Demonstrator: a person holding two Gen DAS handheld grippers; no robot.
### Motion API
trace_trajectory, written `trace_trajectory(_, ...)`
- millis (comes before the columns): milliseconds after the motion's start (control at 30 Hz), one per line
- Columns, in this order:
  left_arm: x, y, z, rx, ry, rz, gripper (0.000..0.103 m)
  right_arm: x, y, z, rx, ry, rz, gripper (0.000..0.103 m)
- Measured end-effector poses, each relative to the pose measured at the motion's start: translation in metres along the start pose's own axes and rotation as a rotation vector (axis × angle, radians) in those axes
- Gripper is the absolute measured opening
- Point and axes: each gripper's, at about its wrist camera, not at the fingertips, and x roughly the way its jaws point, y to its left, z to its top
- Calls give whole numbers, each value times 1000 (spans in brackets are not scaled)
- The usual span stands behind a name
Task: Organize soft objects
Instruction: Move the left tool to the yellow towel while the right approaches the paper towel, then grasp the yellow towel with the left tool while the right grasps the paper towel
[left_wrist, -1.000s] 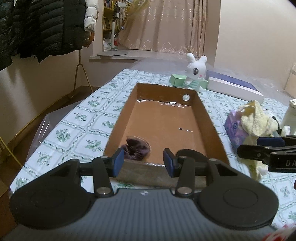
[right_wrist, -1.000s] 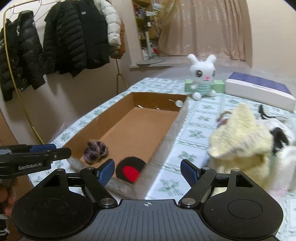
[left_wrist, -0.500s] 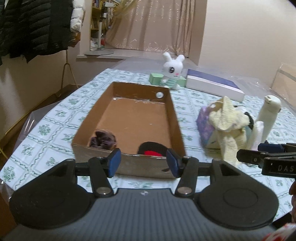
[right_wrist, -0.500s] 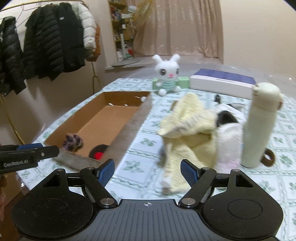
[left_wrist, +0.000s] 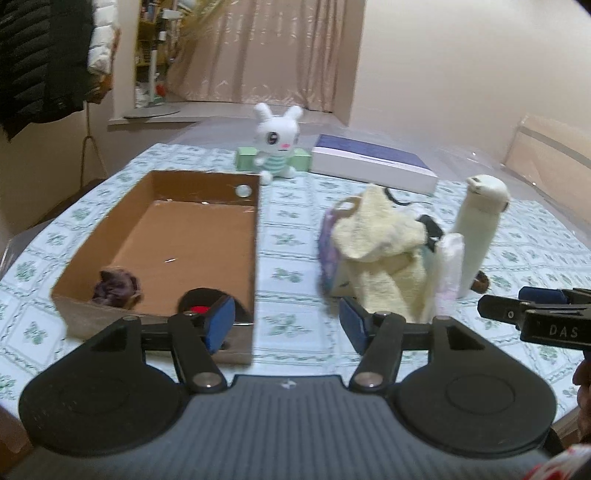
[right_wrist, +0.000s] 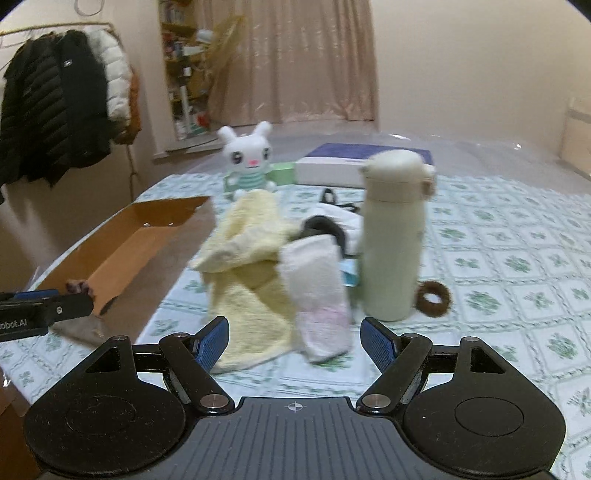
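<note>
Yellow towel (right_wrist: 251, 258) lies just beyond the open right tongs (right_wrist: 293, 341).

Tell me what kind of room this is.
Probably a room at home: padded coats hang on a rack, curtains cover the far window, and a table with a floral tablecloth holds a plush bunny.
</note>
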Motion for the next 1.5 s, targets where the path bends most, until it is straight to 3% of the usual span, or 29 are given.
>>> trace_trajectory(300, 8, -37, 0, 56, 19, -37, 65, -11, -31, -7, 62, -5, -20, 78)
trace_trajectory(800, 21, -62, -1, 102, 37, -61, 66, -6, -45, -8, 63, -11, -11, 78)
trace_trajectory(1500, 90, -60, 9, 123, 79, -96, 70, 71, -39, -5, -88, 53, 57, 78)
